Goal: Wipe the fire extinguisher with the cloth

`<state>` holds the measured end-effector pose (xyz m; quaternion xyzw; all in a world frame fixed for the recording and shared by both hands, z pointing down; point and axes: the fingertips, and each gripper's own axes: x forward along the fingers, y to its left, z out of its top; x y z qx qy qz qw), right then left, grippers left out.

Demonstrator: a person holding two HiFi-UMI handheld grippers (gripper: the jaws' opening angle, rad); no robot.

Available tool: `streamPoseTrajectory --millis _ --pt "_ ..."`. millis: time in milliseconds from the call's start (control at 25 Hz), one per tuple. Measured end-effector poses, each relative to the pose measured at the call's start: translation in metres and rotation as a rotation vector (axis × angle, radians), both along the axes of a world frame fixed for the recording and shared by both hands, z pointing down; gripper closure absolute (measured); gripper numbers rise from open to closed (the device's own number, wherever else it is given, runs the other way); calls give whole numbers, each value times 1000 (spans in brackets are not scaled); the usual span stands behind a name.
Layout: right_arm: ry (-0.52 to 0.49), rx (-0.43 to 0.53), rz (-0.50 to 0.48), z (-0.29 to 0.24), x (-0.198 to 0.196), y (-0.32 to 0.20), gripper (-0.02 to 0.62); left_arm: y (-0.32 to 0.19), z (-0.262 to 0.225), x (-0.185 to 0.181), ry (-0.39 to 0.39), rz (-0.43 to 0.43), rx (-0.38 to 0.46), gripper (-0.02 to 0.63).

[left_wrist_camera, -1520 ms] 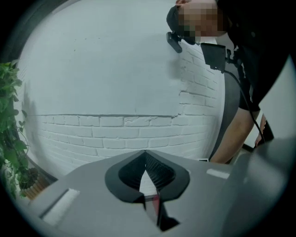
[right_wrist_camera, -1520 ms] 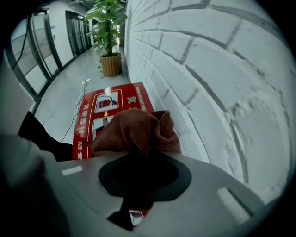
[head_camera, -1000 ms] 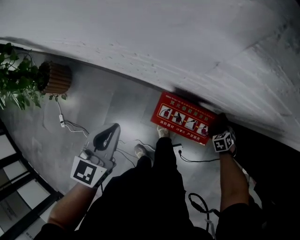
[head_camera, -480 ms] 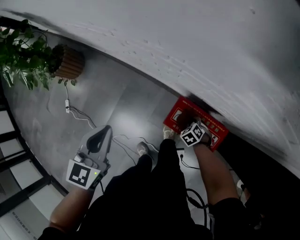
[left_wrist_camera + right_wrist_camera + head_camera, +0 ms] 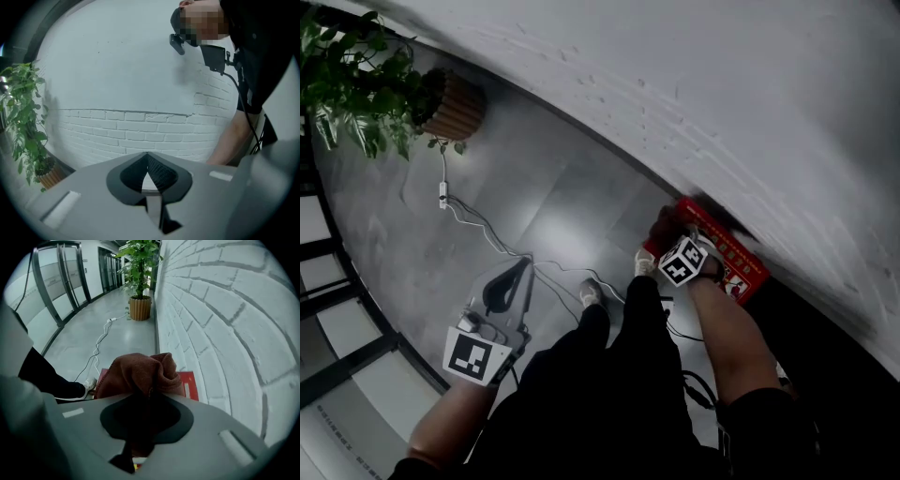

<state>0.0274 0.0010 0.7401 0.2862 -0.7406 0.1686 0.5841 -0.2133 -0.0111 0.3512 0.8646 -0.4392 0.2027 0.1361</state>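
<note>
The right gripper is clenched on a bunched rust-brown cloth and points steeply down over the red box. The box lies at the foot of the white brick wall, about 3 o'clock in the head view. The left gripper is pinched together on nothing (it faces the wall), near 8 o'clock; a potted plant stands at 10 o'clock

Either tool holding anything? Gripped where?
Right tool is shut on the brown cloth, pinched at a bunched fold; the rest bulges out ahead. Left tool is shut, empty.
</note>
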Motion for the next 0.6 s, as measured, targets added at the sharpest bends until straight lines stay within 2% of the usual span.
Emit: streamPoseTrajectory --millis 280,480,600 --pt "77 -56 194 -5 103 100 540 -10 -8 46 77 112 34 606" --pt "170 -149 350 -5 184 185 540 -12 -15 64 80 179 47 606" --pt "210 -196 430 -6 214 222 540 -14 -17 71 78 207 55 606"
